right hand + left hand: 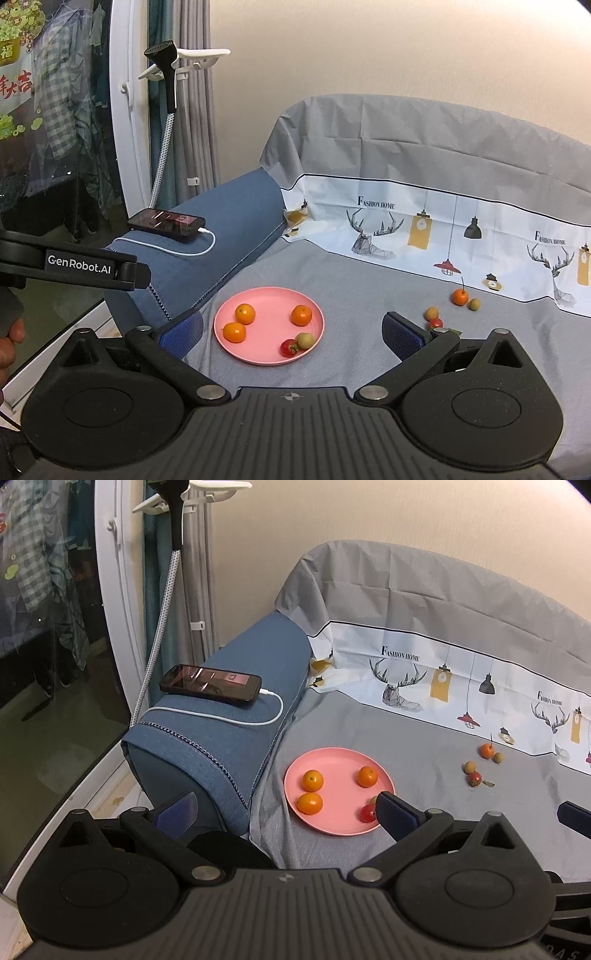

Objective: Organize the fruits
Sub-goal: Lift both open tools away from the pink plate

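Fruits on pink plate (221,325) ahead between right tool (291,332) fingers, both tools wide open, empty

"FASHION HOME" printed twice on the sofa cover (443,229), "GenRobot.AI" on the left gripper's arm (79,265)
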